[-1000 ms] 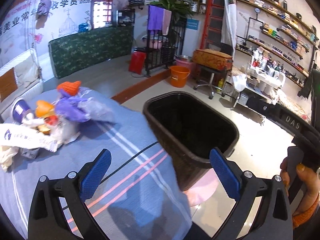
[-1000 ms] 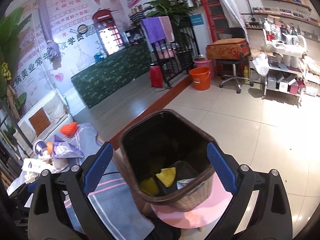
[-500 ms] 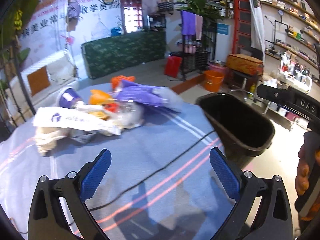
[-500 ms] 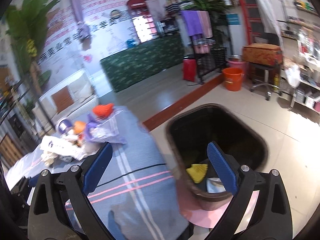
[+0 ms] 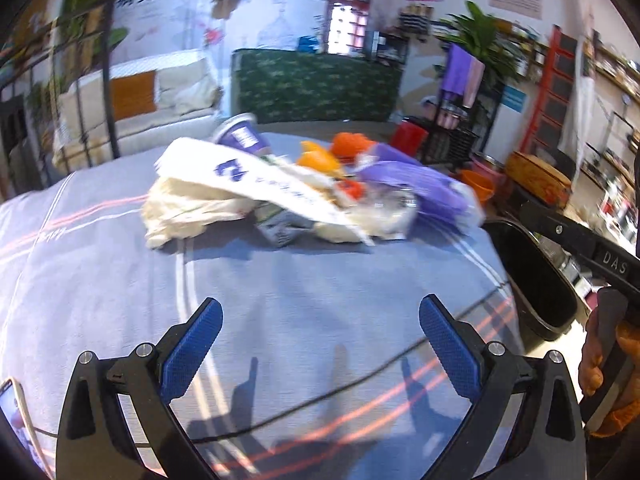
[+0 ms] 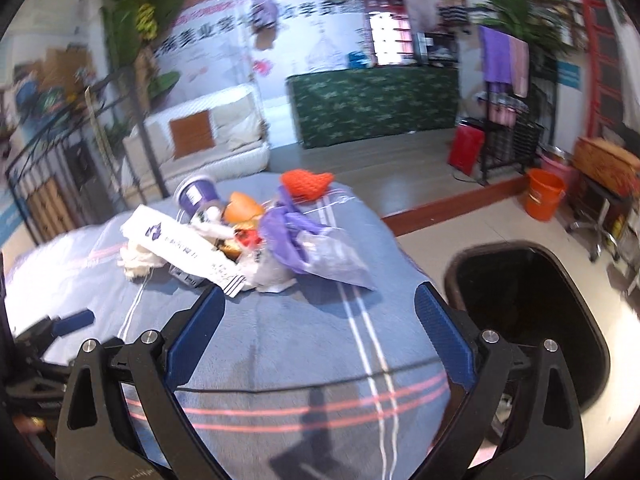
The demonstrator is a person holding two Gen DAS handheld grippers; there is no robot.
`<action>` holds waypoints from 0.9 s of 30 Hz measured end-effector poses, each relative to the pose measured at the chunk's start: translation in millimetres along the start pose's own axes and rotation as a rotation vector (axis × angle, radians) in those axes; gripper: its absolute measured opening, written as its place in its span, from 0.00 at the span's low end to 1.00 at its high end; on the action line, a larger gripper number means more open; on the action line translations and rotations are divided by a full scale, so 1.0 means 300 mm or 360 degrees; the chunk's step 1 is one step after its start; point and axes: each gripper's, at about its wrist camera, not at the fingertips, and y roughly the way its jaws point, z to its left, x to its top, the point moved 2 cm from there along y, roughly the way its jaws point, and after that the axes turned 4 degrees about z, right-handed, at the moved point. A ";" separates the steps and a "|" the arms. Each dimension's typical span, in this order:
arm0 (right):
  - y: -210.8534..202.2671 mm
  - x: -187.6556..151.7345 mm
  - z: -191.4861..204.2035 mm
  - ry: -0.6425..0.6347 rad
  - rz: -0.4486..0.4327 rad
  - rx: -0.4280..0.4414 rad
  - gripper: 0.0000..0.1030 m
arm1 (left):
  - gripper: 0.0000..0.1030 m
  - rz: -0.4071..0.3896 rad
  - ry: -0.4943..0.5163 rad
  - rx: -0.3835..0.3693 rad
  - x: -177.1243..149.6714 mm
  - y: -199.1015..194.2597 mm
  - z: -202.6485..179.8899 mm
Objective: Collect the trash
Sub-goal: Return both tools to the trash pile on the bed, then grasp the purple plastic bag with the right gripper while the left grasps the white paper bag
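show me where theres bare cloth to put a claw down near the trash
Bare blue cloth lies between the trash pile and both open claws, left and right, crossed only by a thin black cable. More bare cloth lies left of the pile. The far side is crowded; the bin borders the right edge.

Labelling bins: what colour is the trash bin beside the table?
Dark brown trash bin, black inside; clearest in the right wrist view.
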 end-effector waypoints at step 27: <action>0.280 0.079 0.030 -0.0360 0.0203 0.0001 0.25 | 0.94 0.0093 -0.0162 -0.0062 -0.004 0.048 0.156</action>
